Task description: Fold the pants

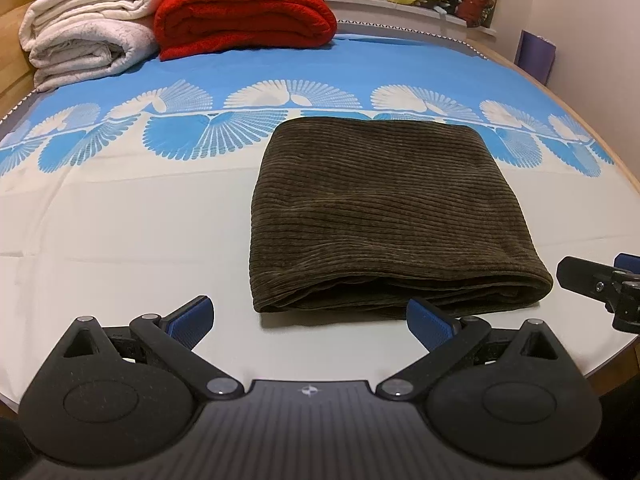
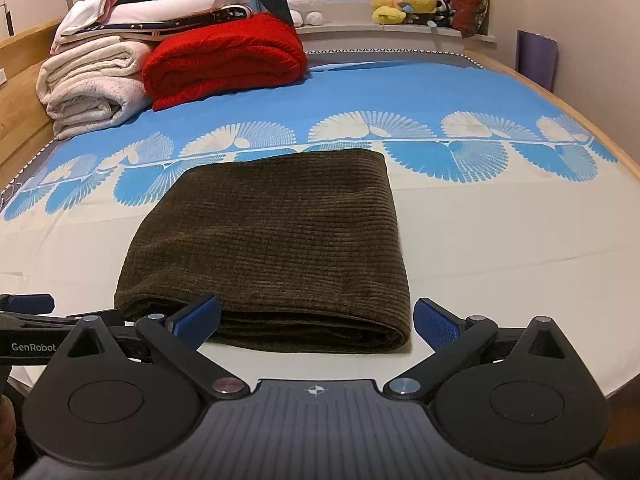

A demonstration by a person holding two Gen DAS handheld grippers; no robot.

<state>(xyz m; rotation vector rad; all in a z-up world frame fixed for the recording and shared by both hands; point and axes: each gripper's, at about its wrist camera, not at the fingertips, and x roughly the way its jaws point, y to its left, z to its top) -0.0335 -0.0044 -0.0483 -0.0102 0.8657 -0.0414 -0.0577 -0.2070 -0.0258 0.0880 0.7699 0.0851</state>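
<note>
corduroy pants (image 2: 272,240): folded bundle, frame centre, on bed sheet (image 2: 500,240) | left gripper (image 1: 310,326): jaws apart, empty, pants ahead and right | right gripper (image 2: 316,322): jaws apart, empty, layered edge straight ahead, nearer | judgement: fold looks done

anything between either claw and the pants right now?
Nothing visible. The folded brown pants lie on bare sheet just ahead of both open claws: the left claw faces their near left corner, the right claw their near edge. The red blanket and white blankets sit far behind.
</note>
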